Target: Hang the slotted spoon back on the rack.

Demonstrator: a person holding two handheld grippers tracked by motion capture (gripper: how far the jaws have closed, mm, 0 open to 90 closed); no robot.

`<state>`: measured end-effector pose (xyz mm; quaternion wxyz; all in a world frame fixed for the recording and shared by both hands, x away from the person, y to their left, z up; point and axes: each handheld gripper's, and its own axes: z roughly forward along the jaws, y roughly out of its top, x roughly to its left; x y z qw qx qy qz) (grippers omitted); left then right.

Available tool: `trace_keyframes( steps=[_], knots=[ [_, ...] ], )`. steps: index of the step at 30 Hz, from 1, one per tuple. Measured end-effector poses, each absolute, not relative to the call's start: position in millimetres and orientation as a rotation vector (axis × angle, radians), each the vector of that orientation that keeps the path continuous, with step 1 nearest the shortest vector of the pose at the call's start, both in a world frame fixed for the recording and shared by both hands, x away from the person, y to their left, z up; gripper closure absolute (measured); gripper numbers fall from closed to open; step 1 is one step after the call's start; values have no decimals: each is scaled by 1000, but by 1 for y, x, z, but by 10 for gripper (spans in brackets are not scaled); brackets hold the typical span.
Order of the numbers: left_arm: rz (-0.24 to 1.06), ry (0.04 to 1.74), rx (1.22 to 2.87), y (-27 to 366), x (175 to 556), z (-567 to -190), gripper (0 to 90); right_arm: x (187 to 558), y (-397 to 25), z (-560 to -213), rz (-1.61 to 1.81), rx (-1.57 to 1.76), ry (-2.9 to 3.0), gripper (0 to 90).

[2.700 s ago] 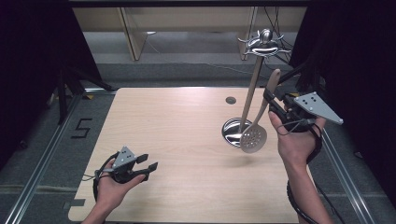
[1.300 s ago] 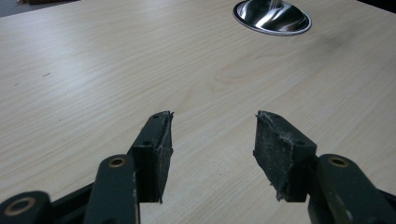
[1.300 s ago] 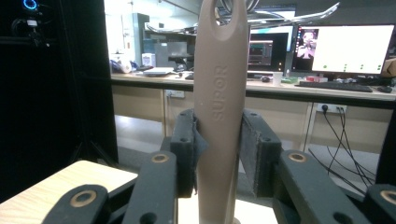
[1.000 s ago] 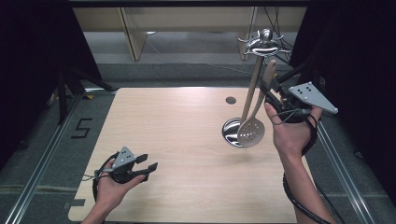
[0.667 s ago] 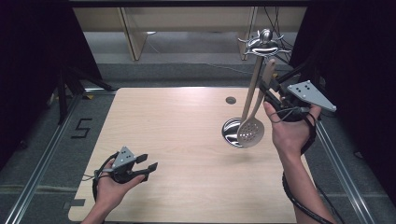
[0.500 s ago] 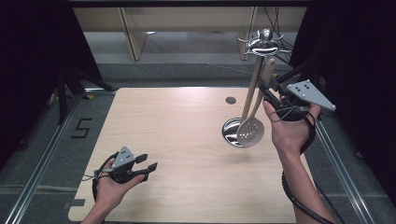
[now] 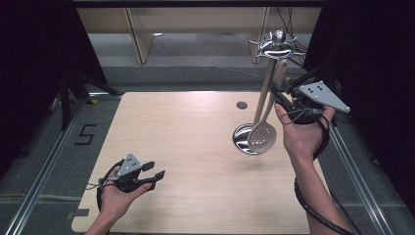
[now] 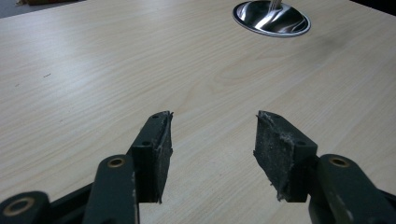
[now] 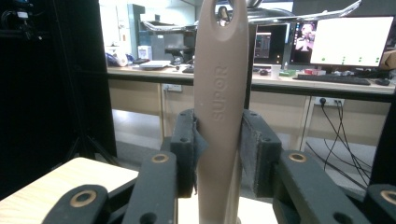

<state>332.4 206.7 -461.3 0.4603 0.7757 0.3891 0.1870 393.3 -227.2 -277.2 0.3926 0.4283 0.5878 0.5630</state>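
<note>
Wood table (image 7: 195, 147), pale grain, bare at the near side.

Left gripper (image 7: 151, 175): near left of table, low over the surface, held in a hand (image 7: 115, 196). Jaws wide apart, nothing between them; frayed pads (image 8: 275, 149) in the left gripper view.

Steel base (image 7: 243, 138): round, polished dish on the right half of the table, partly covered by the spoon bowl. Its far edge is cut off at the top of the left gripper view.

Spoon (image 7: 263, 136): beige, slotted. Long axis near upright, leaning slightly; perforated bowl down, just over the base, handle pointing up toward the rack top. Whether the bowl touches the base cannot be told.

Right gripper (image 7: 280, 95): right side of table, raised, jaws closed on the spoon handle (image 9: 219, 116) from both sides. Handle end with hanging hole is cut off at the top of the right gripper view.

Rack (image 7: 276, 44): steel post with hooked arms, rising from the base; its lower post is hidden behind the spoon.
</note>
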Motion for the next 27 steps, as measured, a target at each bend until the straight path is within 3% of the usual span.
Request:
trace_keyframes(
  steps=[27],
  knots=[
    [450, 951, 1910, 207, 333, -462, 452, 404, -224, -276, 1394, 1111, 1515, 691]
  ],
)
